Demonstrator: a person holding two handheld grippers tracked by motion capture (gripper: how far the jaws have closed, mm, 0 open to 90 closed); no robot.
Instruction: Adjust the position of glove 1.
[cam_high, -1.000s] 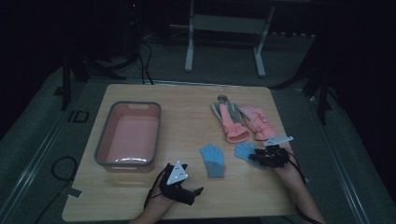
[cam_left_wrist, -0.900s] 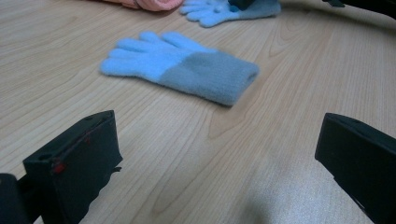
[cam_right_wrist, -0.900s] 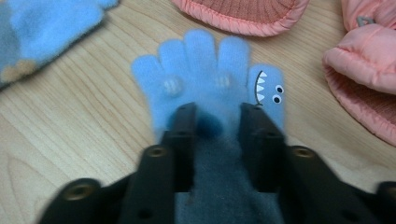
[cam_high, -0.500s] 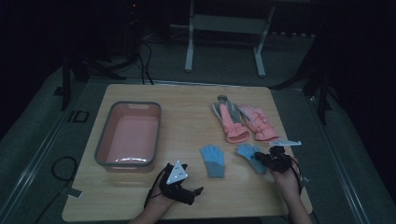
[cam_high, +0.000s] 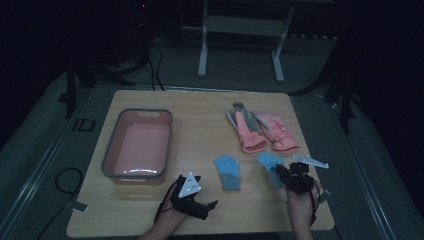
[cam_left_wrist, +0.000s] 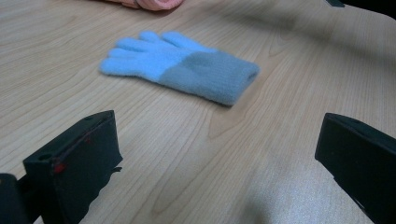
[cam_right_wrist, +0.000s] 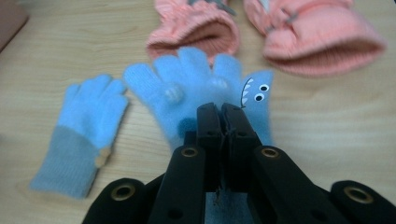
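Moved: my right gripper (cam_high: 285, 176) has drawn back toward the table's near edge and a little inward since the earlier picture, and its jaws have just been closing, with the blue shark glove (cam_right_wrist: 205, 93) between them.
Right gripper state: jaws pressed nearly together, pinching the glove's cuff end; in the right gripper view the fingers of the glove fan out beyond the jaw tips.
Left gripper (cam_high: 192, 197) state: jaws wide apart with nothing between them, resting near the near edge, unchanged from before.
Shark glove place: near the table's right near corner, just in front of the pink gloves (cam_high: 262, 131).
Its mate: the plain blue glove (cam_left_wrist: 180, 70) lies flat by the middle of the near edge, ahead of my left gripper's jaws.
Pink bin (cam_high: 137, 145): left side of the table (cam_high: 200, 107), nothing in it.
Step in hand: I judge the shark glove is gripped and starting to lift.
Next move: probably carry it across to the bin; the grip must hold the limp knit clear of the plain glove.
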